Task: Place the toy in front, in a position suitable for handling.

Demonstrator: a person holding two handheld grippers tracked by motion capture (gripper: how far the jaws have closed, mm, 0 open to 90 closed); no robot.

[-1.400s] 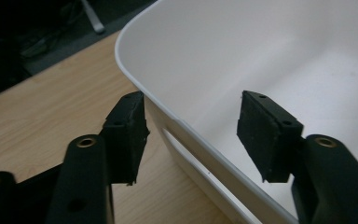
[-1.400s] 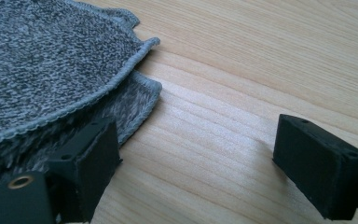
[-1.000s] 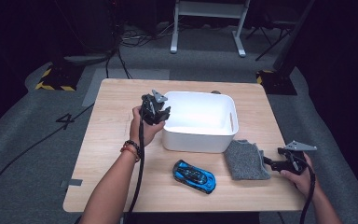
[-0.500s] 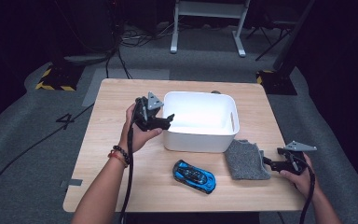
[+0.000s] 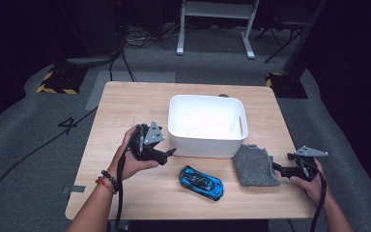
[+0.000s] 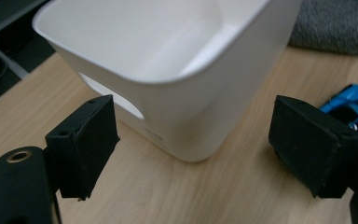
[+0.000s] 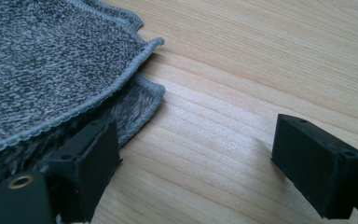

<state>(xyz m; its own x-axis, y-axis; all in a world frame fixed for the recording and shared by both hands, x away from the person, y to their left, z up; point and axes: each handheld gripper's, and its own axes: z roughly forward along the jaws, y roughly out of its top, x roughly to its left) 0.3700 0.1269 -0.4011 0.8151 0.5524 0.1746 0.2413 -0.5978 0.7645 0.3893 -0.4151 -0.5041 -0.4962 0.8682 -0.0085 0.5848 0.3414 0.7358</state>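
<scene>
At frame centre sits a white plastic bin (image 5: 206, 124). The left gripper (image 5: 166, 154), jaws just opened and empty, hovers lower left of it, near a blue toy car (image 5: 201, 181). The right gripper (image 5: 276, 168), jaws apart, rests beside a grey cloth (image 5: 254, 165). Reaching carelessly, the left could nudge the car away.

Bright table, dark surroundings, slight softness

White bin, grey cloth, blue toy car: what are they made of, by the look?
White bin: likely moulded plastic, smooth with a soft sheen, rounded corners, thin wall. Grey cloth: terry or microfibre textile, looped nap and a stitched hem, folded over itself. Blue toy car: glossy blue body with black parts, plastic or die-cast; the pictures can't settle which.
</scene>
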